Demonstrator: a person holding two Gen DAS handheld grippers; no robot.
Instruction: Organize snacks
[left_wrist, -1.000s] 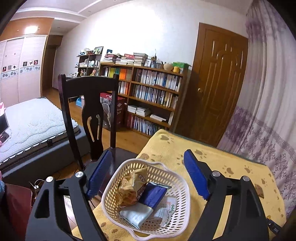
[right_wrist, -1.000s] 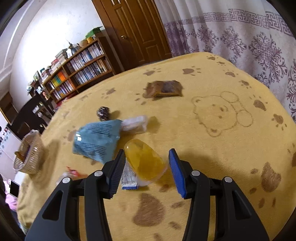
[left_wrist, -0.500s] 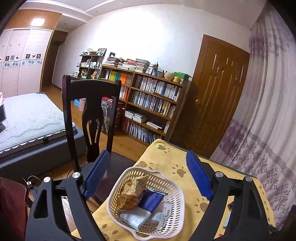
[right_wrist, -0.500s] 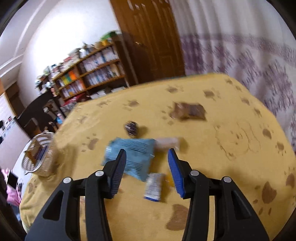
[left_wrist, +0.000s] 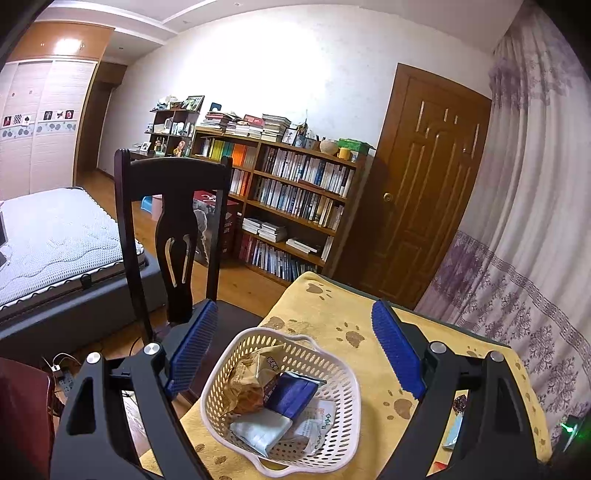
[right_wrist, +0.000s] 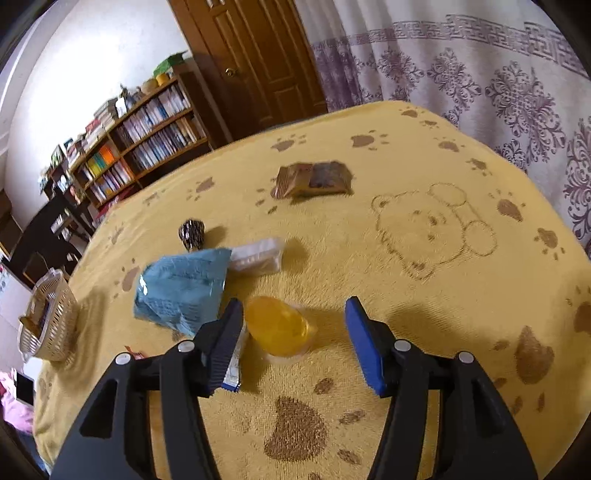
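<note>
Left wrist view: your left tool (left_wrist: 291, 354) is spread wide and holds nothing; it hangs above the white slotted basket (left_wrist: 334, 384), which sits at the near corner of the worktop (left_wrist: 332, 310) beside a dark chair (left_wrist: 173, 206). The basket already carries several wrapped snacks, among them a crumpled tan packet (left_wrist: 245, 384) and a dark blue one (left_wrist: 291, 393). Right wrist view: your right tool (right_wrist: 293, 339) is also spread and empty, low over the yellow cloth. The yellow jelly cup (right_wrist: 277, 326) lies between the two blue pads but off centre, close against the left pad with clear cloth showing on the right side. Its long axis runs roughly along the line of the fingers. A small blue-and-white sachet (right_wrist: 234, 363) lies partly under the left finger, and the blue bag (right_wrist: 183, 290) sits just beyond it to the left. Judgement: the right tool is the nearer one for the cup; shift it slightly left before closing, or the left pad may catch the sachet. The basket lies far to the left.
</note>
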